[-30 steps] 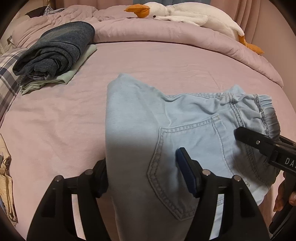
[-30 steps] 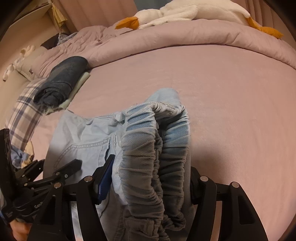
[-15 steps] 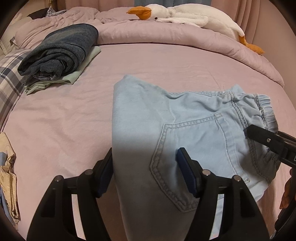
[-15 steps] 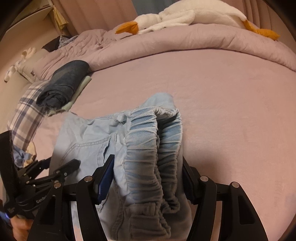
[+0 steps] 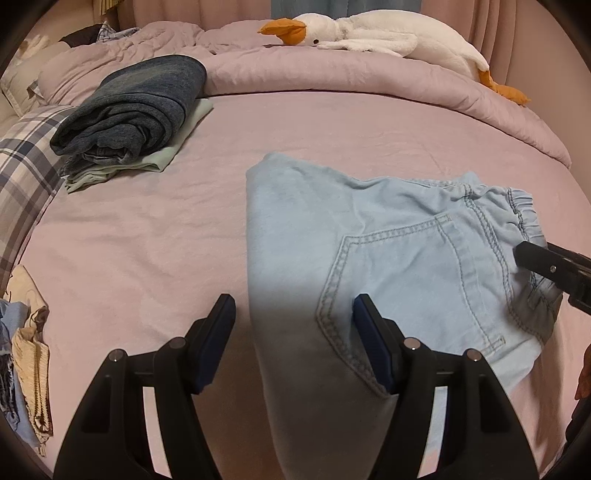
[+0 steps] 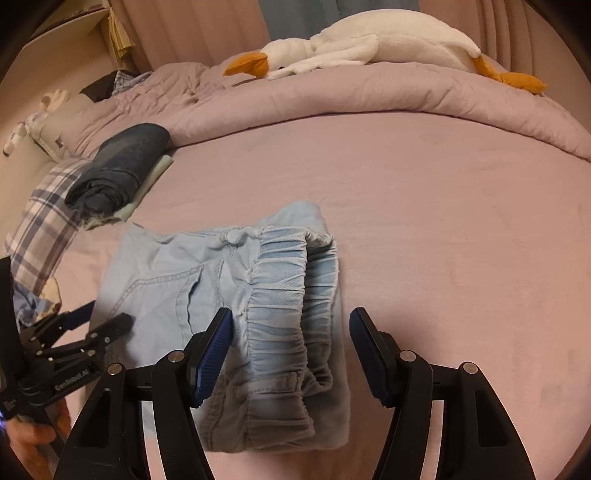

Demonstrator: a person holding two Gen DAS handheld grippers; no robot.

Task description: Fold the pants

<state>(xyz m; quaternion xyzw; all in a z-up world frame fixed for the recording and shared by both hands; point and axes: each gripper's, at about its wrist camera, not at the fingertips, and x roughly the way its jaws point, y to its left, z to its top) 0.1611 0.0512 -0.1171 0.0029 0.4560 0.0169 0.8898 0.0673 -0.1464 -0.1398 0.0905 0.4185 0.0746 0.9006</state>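
The light blue denim pants (image 5: 388, 258) lie folded flat on the pink bed sheet (image 5: 147, 236), back pocket up, elastic waistband to the right. They also show in the right wrist view (image 6: 236, 295), waistband nearest. My left gripper (image 5: 293, 328) is open, its fingers straddling the folded left edge of the pants. My right gripper (image 6: 291, 343) is open, with the waistband lying between its fingers; one finger shows in the left wrist view (image 5: 550, 262).
A stack of folded dark jeans on a pale green garment (image 5: 129, 110) sits at the back left. A plush goose (image 5: 369, 33) lies on the rolled duvet behind. A plaid cloth (image 5: 26, 155) and loose clothes (image 5: 26, 354) lie at the left edge.
Both grippers have opened and drawn back from the pants. The waistband, held bunched and raised by the right gripper before, now lies flat on the bed.
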